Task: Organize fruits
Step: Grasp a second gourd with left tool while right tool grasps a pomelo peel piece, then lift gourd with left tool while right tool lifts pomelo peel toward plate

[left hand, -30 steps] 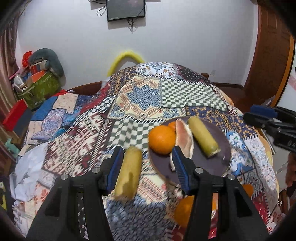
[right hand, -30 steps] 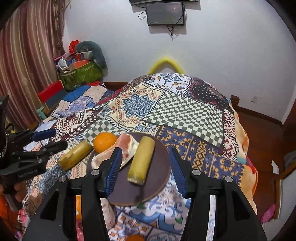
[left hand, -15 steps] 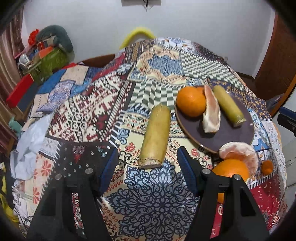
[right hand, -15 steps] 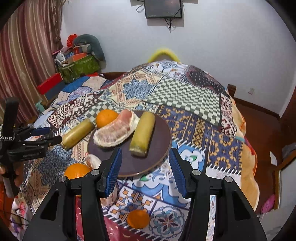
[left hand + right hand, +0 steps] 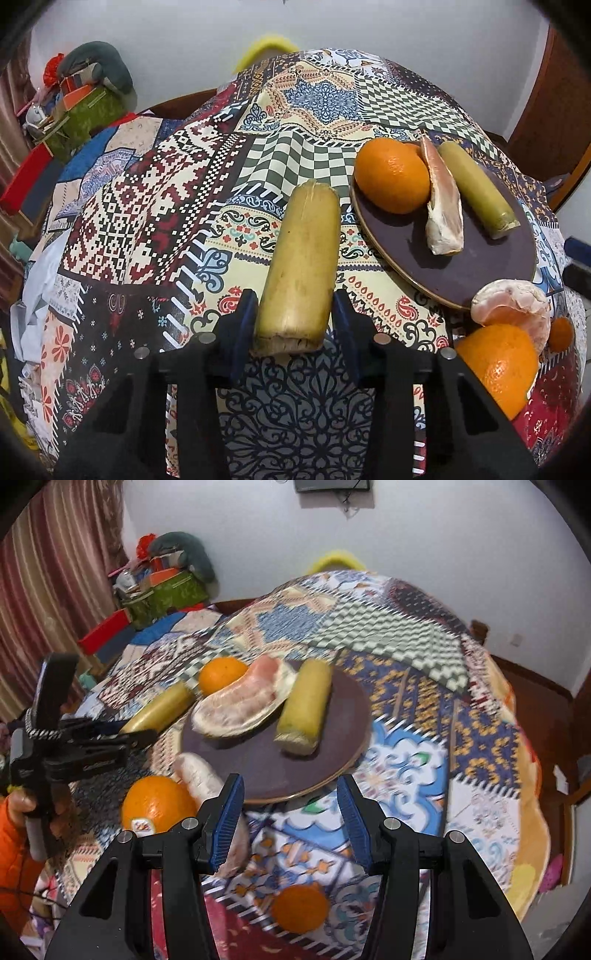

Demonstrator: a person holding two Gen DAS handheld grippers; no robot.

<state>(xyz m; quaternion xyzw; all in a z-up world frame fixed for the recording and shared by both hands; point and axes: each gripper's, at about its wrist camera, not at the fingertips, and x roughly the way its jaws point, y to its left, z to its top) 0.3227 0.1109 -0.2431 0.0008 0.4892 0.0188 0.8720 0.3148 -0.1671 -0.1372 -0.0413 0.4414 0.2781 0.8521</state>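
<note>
A yellow-green sugarcane piece [image 5: 303, 258] lies on the patchwork cloth, left of the brown plate [image 5: 461, 266]. My left gripper [image 5: 293, 321] is closing on its near end, and both blue pads meet its sides. The plate carries an orange [image 5: 391, 181], a pink pomelo segment [image 5: 443, 206] and a second cane piece [image 5: 476, 192]. In the right wrist view my right gripper [image 5: 288, 812] hangs open over the plate's [image 5: 266, 760] near rim, with nothing between its fingers. From there the left gripper [image 5: 144, 734] shows at the first cane piece [image 5: 162, 709].
Off the plate lie a peeled citrus piece [image 5: 513, 306], a whole stickered orange [image 5: 159, 808] and a small orange [image 5: 301, 908] near the table's front edge. A person's hand in an orange sleeve [image 5: 14, 830] holds the left gripper. Clutter and a curtain stand at the far left.
The left gripper came down over the cane piece, widened, then narrowed onto its near end. The right gripper sank toward the plate's front rim, its opening unchanged.
</note>
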